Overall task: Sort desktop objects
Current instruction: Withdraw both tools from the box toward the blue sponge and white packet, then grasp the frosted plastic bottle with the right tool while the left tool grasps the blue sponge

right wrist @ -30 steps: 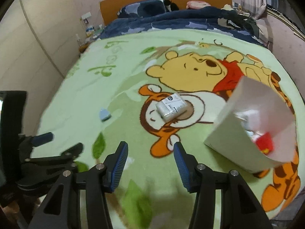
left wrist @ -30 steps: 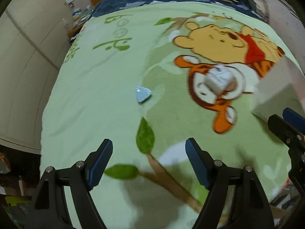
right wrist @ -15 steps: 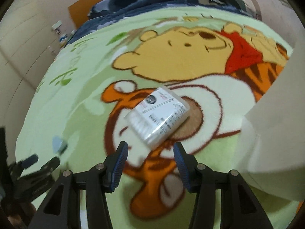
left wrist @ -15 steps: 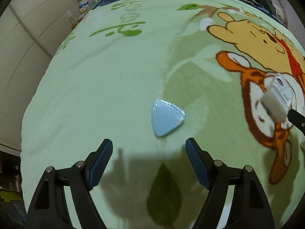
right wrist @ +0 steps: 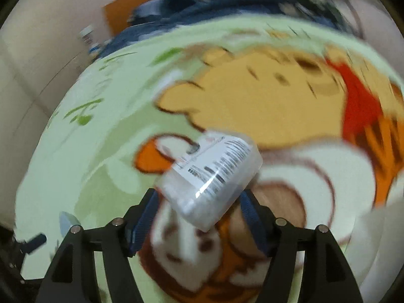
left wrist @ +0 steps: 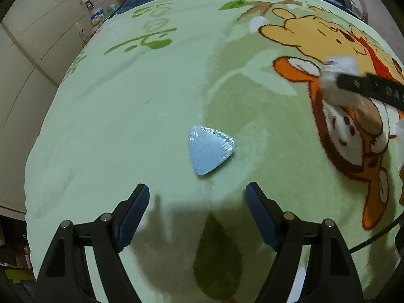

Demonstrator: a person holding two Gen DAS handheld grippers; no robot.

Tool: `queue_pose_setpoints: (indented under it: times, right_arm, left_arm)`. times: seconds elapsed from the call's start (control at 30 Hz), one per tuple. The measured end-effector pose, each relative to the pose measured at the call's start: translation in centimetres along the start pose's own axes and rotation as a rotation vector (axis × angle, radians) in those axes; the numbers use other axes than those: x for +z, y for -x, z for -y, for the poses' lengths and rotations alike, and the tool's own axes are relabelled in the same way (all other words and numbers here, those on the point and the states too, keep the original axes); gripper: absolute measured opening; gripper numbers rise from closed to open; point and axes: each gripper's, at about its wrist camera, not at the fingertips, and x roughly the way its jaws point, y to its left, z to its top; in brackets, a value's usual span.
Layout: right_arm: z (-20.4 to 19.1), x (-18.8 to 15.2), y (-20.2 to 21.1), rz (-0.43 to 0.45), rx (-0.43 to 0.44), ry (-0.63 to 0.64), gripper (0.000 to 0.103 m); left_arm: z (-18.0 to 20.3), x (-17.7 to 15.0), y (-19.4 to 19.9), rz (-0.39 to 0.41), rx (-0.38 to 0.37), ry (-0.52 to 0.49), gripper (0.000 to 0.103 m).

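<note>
Fingers of your left gripper (left wrist: 197,213) stand spread, empty, just short of the blue triangular packet (left wrist: 209,149) lying on the green blanket (left wrist: 126,116). Your right gripper (right wrist: 199,218) pinches the clear plastic box (right wrist: 210,176), tilted above the blanket's tiger print.

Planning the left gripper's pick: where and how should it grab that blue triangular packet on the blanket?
The blue triangular packet lies flat on the green blanket, rounded tip pointing toward the open left gripper. Probably best to come straight down from above and close across the narrower tip end. Its flat, thin pose leaves no side face to pinch, so the fingers would press slightly into the soft blanket.
</note>
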Motion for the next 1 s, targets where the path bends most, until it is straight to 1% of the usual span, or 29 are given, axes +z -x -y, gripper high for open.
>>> queue_pose_setpoints:
  times: [0.07, 0.1, 0.13, 0.27, 0.37, 0.5, 0.53, 0.63, 0.67, 0.73, 0.8, 0.83, 0.9, 0.97, 1.0]
  right_arm:
    - [-2.3, 0.8, 0.3, 0.018, 0.027, 0.101, 0.069]
    - [-3.3, 1.1, 0.2, 0.020, 0.005, 0.137, 0.069]
    - [-3.5, 1.3, 0.2, 0.017, -0.009, 0.142, 0.069]
    - [-3.3, 1.3, 0.0, 0.009, -0.046, 0.091, 0.069]
    - [-3.3, 1.3, -1.2, -0.009, -0.076, 0.035, 0.069]
    - [-3.3, 1.3, -2.4, 0.001, -0.144, -0.062, 0.069]
    - [-3.3, 1.5, -2.8, 0.000, -0.177, -0.083, 0.069]
    - [-2.8, 2.0, -4.5, -0.050, -0.253, -0.129, 0.069]
    - [-2.6, 2.2, -4.9, -0.061, -0.250, -0.146, 0.069]
    - [-1.7, 2.3, -5.6, -0.059, -0.192, -0.172, 0.069]
    - [-1.2, 2.3, -5.7, -0.051, -0.154, -0.147, 0.069]
    - [-1.2, 2.2, -5.6, -0.051, -0.145, -0.128, 0.064]
    - [-1.1, 1.9, -5.4, -0.058, -0.125, -0.082, 0.061]
    - [-1.0, 1.5, -4.9, -0.069, -0.099, -0.044, 0.053]
    - [-1.1, 1.2, -4.6, -0.072, -0.091, -0.021, 0.051]
  left_arm:
    - [0.1, 0.3, 0.0, 0.000, -0.008, 0.007, 0.080]
    - [0.1, 0.3, 0.1, -0.001, -0.009, 0.009, 0.080]
    - [0.1, 0.4, 0.1, -0.001, -0.013, 0.014, 0.080]
    - [-0.1, 0.7, 0.4, 0.005, -0.023, 0.021, 0.080]
    - [-0.4, 0.7, 0.3, 0.004, -0.023, 0.024, 0.080]
    - [-1.0, 0.8, -0.1, -0.008, -0.025, 0.035, 0.080]
    - [-1.1, 0.9, -0.3, -0.010, -0.027, 0.036, 0.080]
    - [-1.3, 1.0, -0.6, -0.016, -0.035, 0.033, 0.080]
    - [-1.3, 1.0, -0.8, -0.016, -0.037, 0.030, 0.080]
    - [-1.2, 1.2, -1.0, -0.018, -0.042, 0.024, 0.080]
    - [-1.0, 1.4, -1.2, -0.019, -0.048, 0.017, 0.080]
    - [-1.0, 1.5, -1.2, -0.018, -0.049, 0.015, 0.080]
    - [-0.9, 1.7, -1.4, -0.019, -0.052, 0.014, 0.080]
    - [-1.0, 1.6, -1.6, -0.024, -0.051, 0.022, 0.080]
    - [-1.1, 1.6, -1.7, -0.027, -0.051, 0.027, 0.080]
